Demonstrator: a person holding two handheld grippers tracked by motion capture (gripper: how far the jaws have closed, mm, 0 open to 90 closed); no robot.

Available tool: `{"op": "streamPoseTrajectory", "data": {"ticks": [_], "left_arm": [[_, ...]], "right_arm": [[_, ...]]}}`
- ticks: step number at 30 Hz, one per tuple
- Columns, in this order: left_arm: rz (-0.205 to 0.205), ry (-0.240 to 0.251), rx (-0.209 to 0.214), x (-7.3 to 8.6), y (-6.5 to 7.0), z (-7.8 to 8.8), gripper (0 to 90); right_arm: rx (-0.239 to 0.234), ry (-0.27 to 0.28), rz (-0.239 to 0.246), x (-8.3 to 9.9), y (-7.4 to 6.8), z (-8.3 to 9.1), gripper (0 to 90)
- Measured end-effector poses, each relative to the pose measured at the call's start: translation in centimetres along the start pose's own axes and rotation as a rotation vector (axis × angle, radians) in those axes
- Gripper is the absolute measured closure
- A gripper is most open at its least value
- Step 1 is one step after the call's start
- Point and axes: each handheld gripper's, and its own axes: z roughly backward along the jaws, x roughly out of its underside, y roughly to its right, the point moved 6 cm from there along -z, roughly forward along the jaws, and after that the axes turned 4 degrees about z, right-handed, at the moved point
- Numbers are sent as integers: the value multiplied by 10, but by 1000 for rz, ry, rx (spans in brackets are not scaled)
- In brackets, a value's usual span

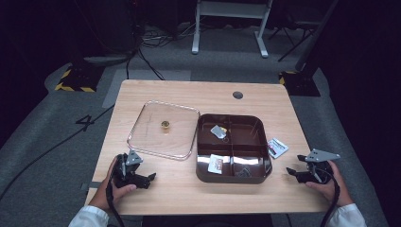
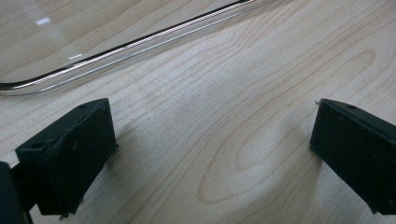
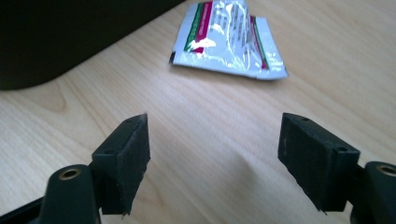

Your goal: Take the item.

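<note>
Sauce packet (image 1: 277,147) lies flat on the table (image 1: 179,194), right of centre in the high view, just beside the right wall of the dark brown tray (image 1: 265,142) and not touching it as far as I can tell. White wrapper, red and green print. In the right gripper view it sits at the top centre of frame, glossy and slightly crumpled, with the tray's dark wall filling the upper left corner.

Right gripper (image 1: 294,172) is at the lower right of the high view, held in the person's right hand (image 1: 328,187), low over the wood. Jaws spread wide, nothing between them, only bare table. Packet is ahead of the tips, near but apart.

Left gripper (image 1: 146,180) is at the lower left of the high view, in the left hand (image 1: 113,187), close to the near edge of the clear lid (image 1: 163,128). Jaws also spread wide, empty, wood grain between them. In the left gripper view the lid's rim runs across the upper left of frame, clear of the fingertips.

Lid lies flat left of the tray, almost touching it, with a small gold-coloured item (image 1: 165,124) at its centre. Tray is divided into compartments; more packets lie inside, one in the upper left compartment and others in the lower ones.
</note>
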Motion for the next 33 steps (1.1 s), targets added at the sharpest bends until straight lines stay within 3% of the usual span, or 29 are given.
{"op": "streamPoseTrajectory", "data": {"ticks": [3, 8, 11, 33], "left_arm": [[1, 1, 0, 0, 0, 0, 3], [0, 1, -1, 0, 0, 0, 3], [0, 1, -2, 0, 0, 0, 4], [-5, 0, -5, 1, -1, 1, 3]], "right_arm": [[6, 2, -25, 10, -1, -1, 263], [-19, 66, -106, 22, -2, 2, 240], [-26, 71, -143, 27, -2, 3, 222], [-2, 68, -169, 28, -3, 4, 224]]}}
